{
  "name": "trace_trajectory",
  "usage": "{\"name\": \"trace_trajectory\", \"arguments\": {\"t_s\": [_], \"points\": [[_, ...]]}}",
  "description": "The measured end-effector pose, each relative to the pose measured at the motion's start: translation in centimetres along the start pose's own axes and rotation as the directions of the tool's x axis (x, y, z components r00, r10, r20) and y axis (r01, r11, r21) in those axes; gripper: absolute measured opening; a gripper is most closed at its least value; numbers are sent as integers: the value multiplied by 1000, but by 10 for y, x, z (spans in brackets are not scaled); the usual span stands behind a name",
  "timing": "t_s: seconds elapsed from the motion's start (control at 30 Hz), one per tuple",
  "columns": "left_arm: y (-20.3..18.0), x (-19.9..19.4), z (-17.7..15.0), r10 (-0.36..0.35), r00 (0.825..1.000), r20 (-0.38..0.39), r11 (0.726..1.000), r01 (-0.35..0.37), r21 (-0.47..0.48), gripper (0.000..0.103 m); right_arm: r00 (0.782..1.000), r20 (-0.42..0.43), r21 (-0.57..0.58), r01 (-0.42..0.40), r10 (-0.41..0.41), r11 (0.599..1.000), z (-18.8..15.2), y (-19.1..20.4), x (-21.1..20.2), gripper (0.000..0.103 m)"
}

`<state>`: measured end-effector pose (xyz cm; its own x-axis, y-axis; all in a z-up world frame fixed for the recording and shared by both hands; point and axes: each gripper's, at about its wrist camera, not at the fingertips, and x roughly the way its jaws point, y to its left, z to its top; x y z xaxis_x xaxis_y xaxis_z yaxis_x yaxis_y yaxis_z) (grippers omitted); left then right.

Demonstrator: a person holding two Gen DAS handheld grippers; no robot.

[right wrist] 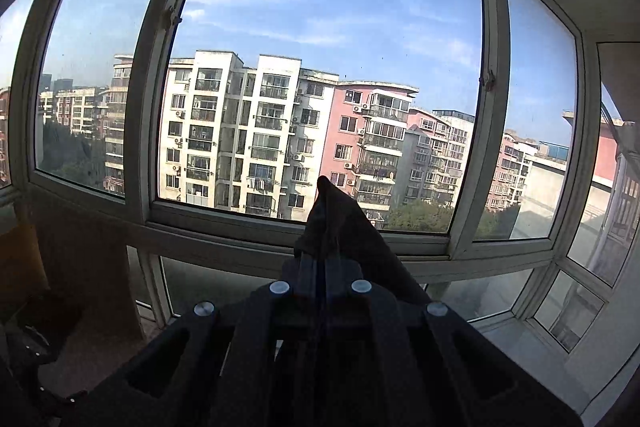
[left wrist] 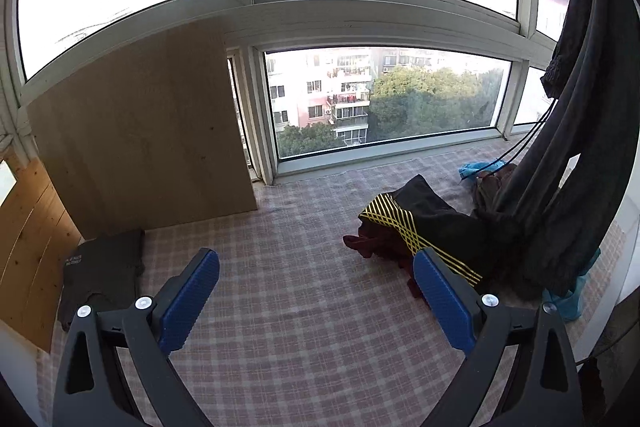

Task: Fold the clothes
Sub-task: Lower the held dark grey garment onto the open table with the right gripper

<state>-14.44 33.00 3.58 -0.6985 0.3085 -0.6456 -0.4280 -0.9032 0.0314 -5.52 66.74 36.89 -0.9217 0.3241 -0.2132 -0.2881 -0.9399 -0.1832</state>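
Lifting a dark garment (right wrist: 340, 223) clamped in its jaws, the right gripper (right wrist: 320, 267) needed the left gripper (left wrist: 316, 291), agape above the checked blanket (left wrist: 304, 327), to take a hanging edge.

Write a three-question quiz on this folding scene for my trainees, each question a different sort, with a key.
1. True or false: the left gripper is shut on cloth.
2. Multiple choice: the right gripper grips A) a wooden board, B) a dark garment, C) nothing.
3. Short answer: what colour are the stripes on the black garment lying on the checked cloth?

Key: 1 false, it is open and empty; 2 B; 3 yellow.
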Motion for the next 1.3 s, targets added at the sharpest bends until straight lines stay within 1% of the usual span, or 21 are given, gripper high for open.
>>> {"name": "trace_trajectory", "arguments": {"t_s": [0.13, 0.23, 0.3, 0.4, 0.43, 0.47, 0.57, 0.67, 0.7, 0.8, 0.83, 0.9, 0.93, 1.0, 1.03, 1.07, 1.13, 1.17, 1.2, 1.27, 1.3], "points": [[37, -21, -16, 16, 1000, 1, 1000, -16, -16, 99, 993, 6, -11, -114, 114, 993, 16, 65, -28, 2], [70, -40, -29, 43, 999, -4, 998, -43, -35, 99, 980, 19, -37, -198, 199, 980, 27, 116, -41, 2], [92, -53, -37, 74, 997, -4, 997, -74, -36, 99, 958, 11, -34, -285, 285, 958, 29, 151, -43, 2], [123, -70, -49, 130, 992, -5, 991, -130, -35, 99, 911, -42, -15, -412, 411, 911, 28, 203, -32, 3], [133, -76, -52, 147, 989, -5, 988, -147, -37, 99, 883, -91, 5, -462, 461, 887, 23, 219, -20, 14], [142, -80, -56, 162, 987, -6, 986, -162, -43, 100, 846, -163, 36, -509, 508, 860, 13, 235, -3, 31], [166, -85, -64, 199, 980, -8, 978, -199, -66, 101, 720, -375, 137, -579, 583, 804, -42, 277, 49, 34], [179, -80, -71, 229, 973, -23, 970, -230, -78, 101, 614, -572, 142, -578, 543, 804, -126, 305, 94, 34], [180, -75, -73, 228, 973, -33, 970, -230, -80, 101, 596, -608, 143, -567, 524, 811, -157, 308, 107, 34], [173, -55, -77, 215, 974, -69, 972, -220, -77, 101, 575, -681, 175, -475, 454, 863, -246, 294, 147, 34], [169, -49, -77, 213, 974, -79, 973, -219, -68, 101, 533, -703, 229, -455, 470, 860, -275, 284, 163, 34], [156, -30, -76, 204, 974, -103, 976, -210, -54, 101, 379, -733, 389, -448, 565, 805, -330, 256, 184, 34], [149, -20, -76, 189, 975, -119, 979, -196, -50, 101, 330, -737, 420, -461, 590, 782, -346, 250, 186, 34], [129, 1, -75, 156, 977, -148, 986, -162, -30, 101, 313, -752, 391, -497, 580, 775, -360, 238, 174, 34], [118, 11, -74, 144, 977, -160, 989, -149, -18, 101, 303, -737, 407, -514, 603, 755, -358, 229, 169, 34], [106, 21, -73, 132, 977, -169, 991, -135, -5, 101, 281, -711, 445, -531, 645, 721, -355, 219, 164, 34], [86, 38, -69, 101, 976, -193, 995, -100, 15, 101, 178, -596, 590, -565, 783, 577, -345, 194, 161, 36], [77, 46, -67, 83, 975, -207, 997, -81, 22, 101, 159, -552, 620, -579, 819, 530, -339, 182, 158, 41], [68, 55, -65, 66, 973, -220, 998, -61, 29, 101, 222, -553, 591, -576, 803, 566, -332, 171, 158, 46], [50, 70, -62, 34, 969, -244, 999, -24, 45, 101, 458, -620, 418, -495, 637, 762, -322, 156, 163, 78], [42, 72, -61, 29, 968, -248, 998, -14, 62, 101, 566, -640, 301, -438, 520, 847, -322, 155, 171, 81]]}}
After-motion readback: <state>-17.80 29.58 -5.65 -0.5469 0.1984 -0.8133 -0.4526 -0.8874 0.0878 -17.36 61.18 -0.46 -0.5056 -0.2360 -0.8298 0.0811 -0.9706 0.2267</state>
